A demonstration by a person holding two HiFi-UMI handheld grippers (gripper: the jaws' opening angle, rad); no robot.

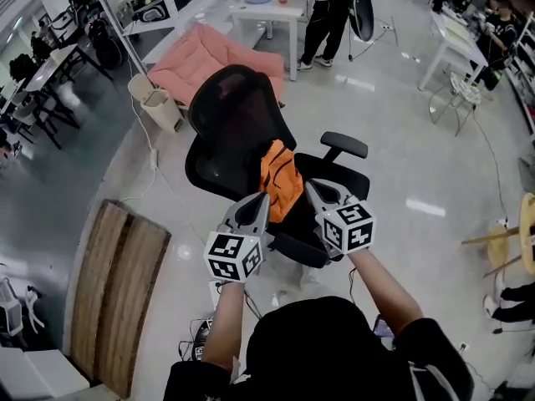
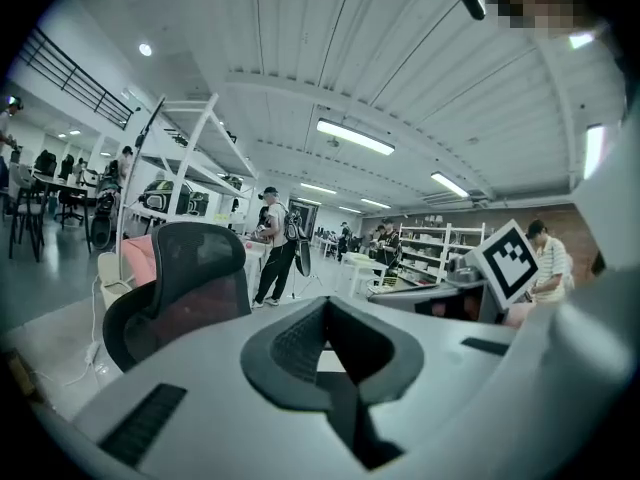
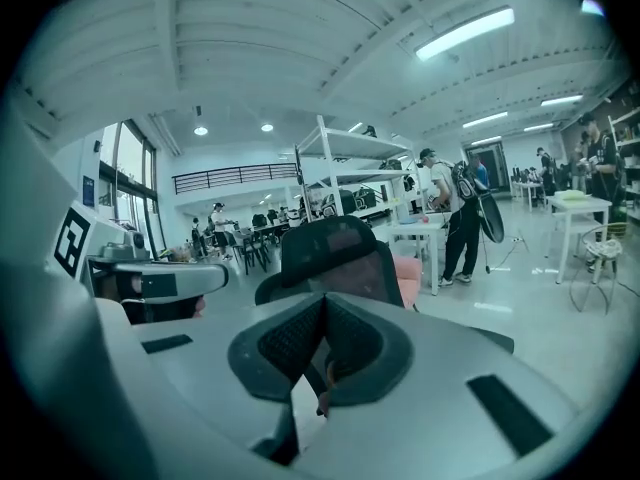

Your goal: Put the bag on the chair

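A black office chair (image 1: 238, 115) stands just ahead of me, its seat (image 1: 338, 182) turned to the right. An orange bag (image 1: 280, 178) hangs over the seat between my two grippers. My right gripper (image 1: 311, 186) is shut at the bag's right edge, and a sliver of orange fabric (image 3: 325, 376) shows between its jaws in the right gripper view. My left gripper (image 1: 261, 199) is shut with its tip against the bag's left edge. No fabric shows in the left gripper view, only the shut jaws of the left gripper (image 2: 324, 313) and the chair (image 2: 195, 268) behind them.
Behind the chair are a pink lounger (image 1: 209, 61), a white bin (image 1: 155, 103) and a white table (image 1: 272, 11) with a person (image 1: 326, 15) standing beside it. A wooden board (image 1: 117, 291) lies on the floor at left. A wooden chair (image 1: 514, 241) is at the right edge.
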